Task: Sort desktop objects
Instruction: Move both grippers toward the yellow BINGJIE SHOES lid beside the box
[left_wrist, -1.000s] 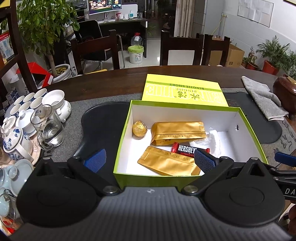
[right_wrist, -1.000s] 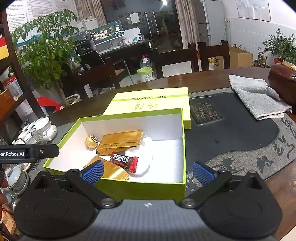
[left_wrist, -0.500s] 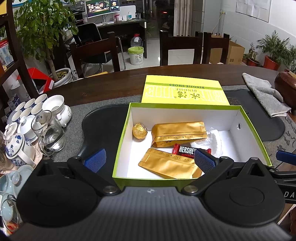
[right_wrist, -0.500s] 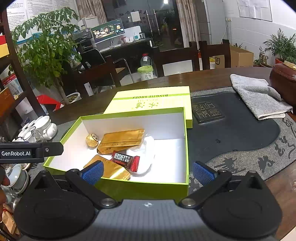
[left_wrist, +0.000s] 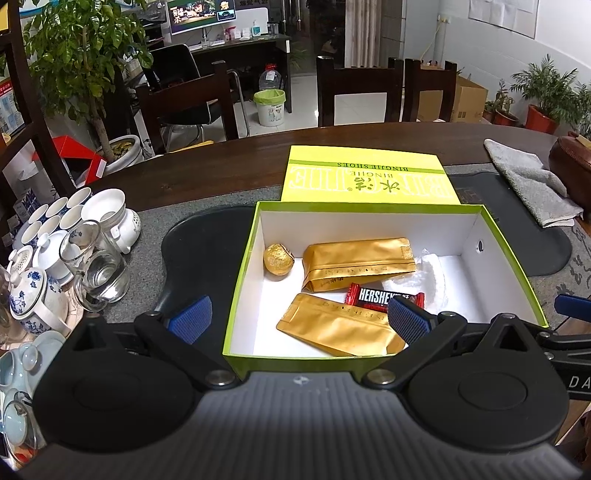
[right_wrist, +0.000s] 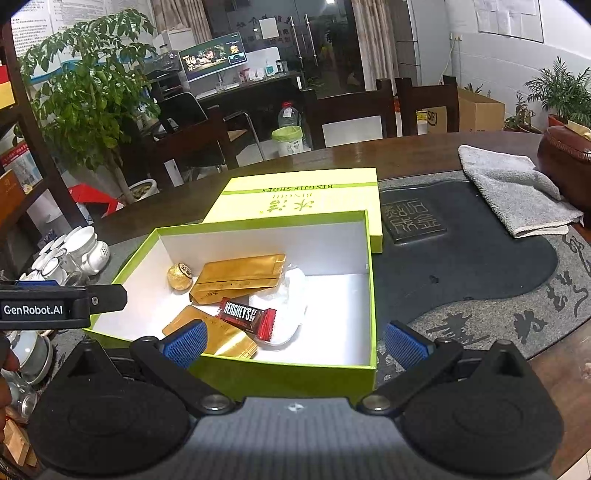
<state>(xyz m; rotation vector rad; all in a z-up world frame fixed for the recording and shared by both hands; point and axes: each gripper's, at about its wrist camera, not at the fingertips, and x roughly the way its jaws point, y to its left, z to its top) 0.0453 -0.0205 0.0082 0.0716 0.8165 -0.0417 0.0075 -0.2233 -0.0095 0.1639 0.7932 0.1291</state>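
Green shoe box (left_wrist: 243, 280), lid off, centre of both views, on the table (left_wrist: 207, 181); lid (left_wrist: 369, 177) flat just behind it. Inside: two gold pouches, one (left_wrist: 358, 262) behind, one (left_wrist: 340, 326) in front; a round gold-foil ball (left_wrist: 279, 259) at their left; a Hershey's bar (right_wrist: 246, 317) lying partly on white wrapping (right_wrist: 291, 295).

Left hand-held gripper (left_wrist: 299, 314): blue pads wide apart, empty, low in the frame. Right hand-held gripper (right_wrist: 295, 341): likewise spread, empty.

Left view only: glass pitcher (left_wrist: 98, 273) and blue-and-white teapot (left_wrist: 31, 295), left edge. Right view only: carved characters on the dark stone tray (right_wrist: 413, 218). Grey towel (right_wrist: 513, 192), upper right in both.
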